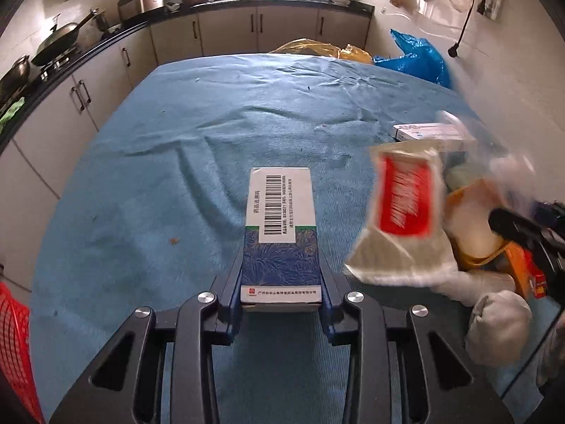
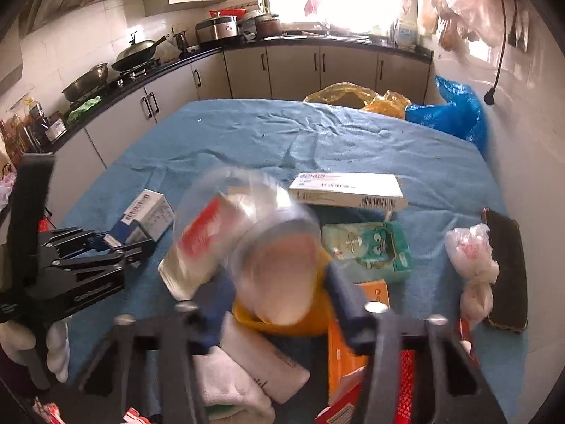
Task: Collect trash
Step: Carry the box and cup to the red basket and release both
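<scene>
My left gripper [image 1: 281,272] is shut on the near end of a blue and white medicine box [image 1: 280,212] with a barcode label, which lies lengthwise on the blue cloth. The right wrist view shows this same box [image 2: 148,212] in the left gripper [image 2: 141,245] at the left. My right gripper [image 2: 277,279] is shut on a clear plastic cup [image 2: 268,233], blurred, with a red and white packet [image 2: 201,233] inside. From the left wrist view that packet [image 1: 406,198] hangs at the right, beside the right gripper [image 1: 522,226].
On the blue tablecloth [image 1: 159,141] lie a long white box [image 2: 348,190], a green tissue pack [image 2: 370,247], an orange box [image 2: 344,353], white rolled packs [image 2: 254,364], a knotted white bag [image 2: 473,258] and a dark case [image 2: 505,268]. Yellow bag [image 2: 346,95] and blue bag [image 2: 452,113] sit far right. Red basket [image 1: 14,346] near left.
</scene>
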